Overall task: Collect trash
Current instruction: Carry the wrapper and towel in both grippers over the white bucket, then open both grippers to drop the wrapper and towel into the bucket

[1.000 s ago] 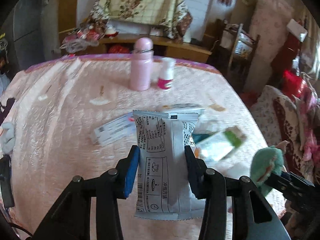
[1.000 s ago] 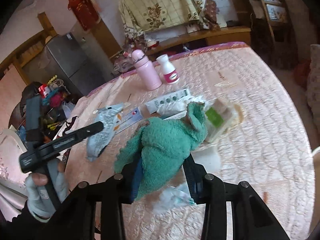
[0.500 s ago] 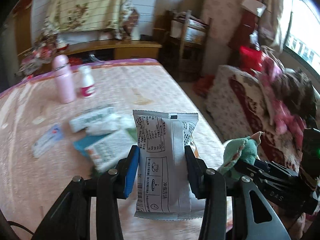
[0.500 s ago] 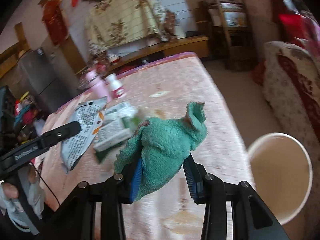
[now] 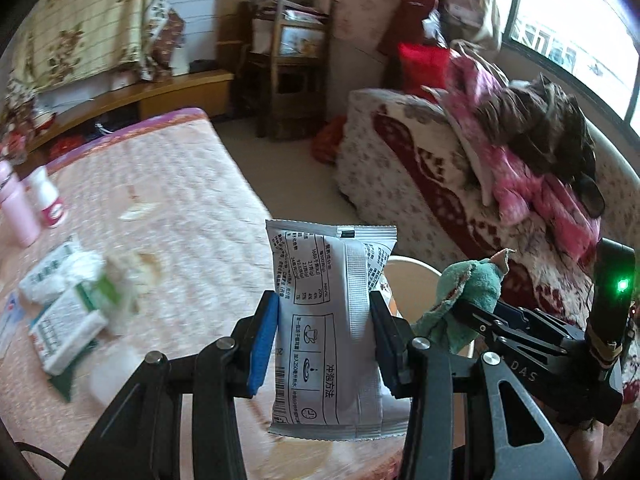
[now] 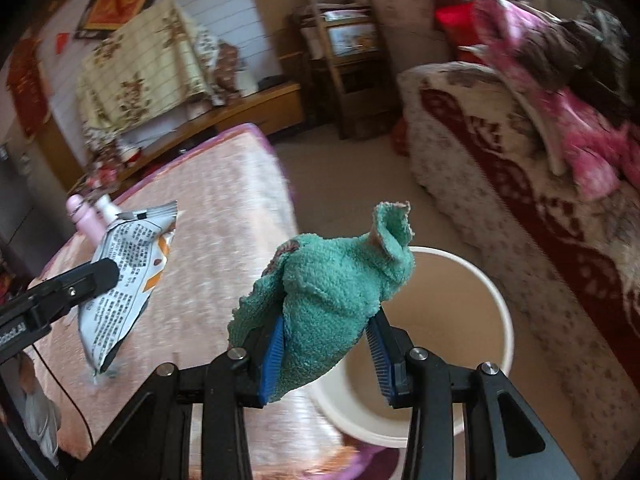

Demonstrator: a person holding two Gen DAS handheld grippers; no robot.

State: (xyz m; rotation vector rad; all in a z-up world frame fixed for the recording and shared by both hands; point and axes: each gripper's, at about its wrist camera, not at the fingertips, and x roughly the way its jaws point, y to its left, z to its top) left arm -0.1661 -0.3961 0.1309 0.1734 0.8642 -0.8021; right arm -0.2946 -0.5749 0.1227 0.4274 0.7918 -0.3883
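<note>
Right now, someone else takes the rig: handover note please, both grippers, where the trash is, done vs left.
Left gripper: shut on a grey printed sachet, held upright over the table's edge.
Right gripper: shut on a crumpled green cloth, hanging above the cream bin on the floor beside the table.
Done: both pieces are picked up and carried to the bin side. Nothing visible inside the bin.
Left: drop the cloth, then the sachet, into the bin. On the pink tablecloth remain small boxes and crumpled white tissue; the pink bottle and the white bottle look like keepers.
</note>
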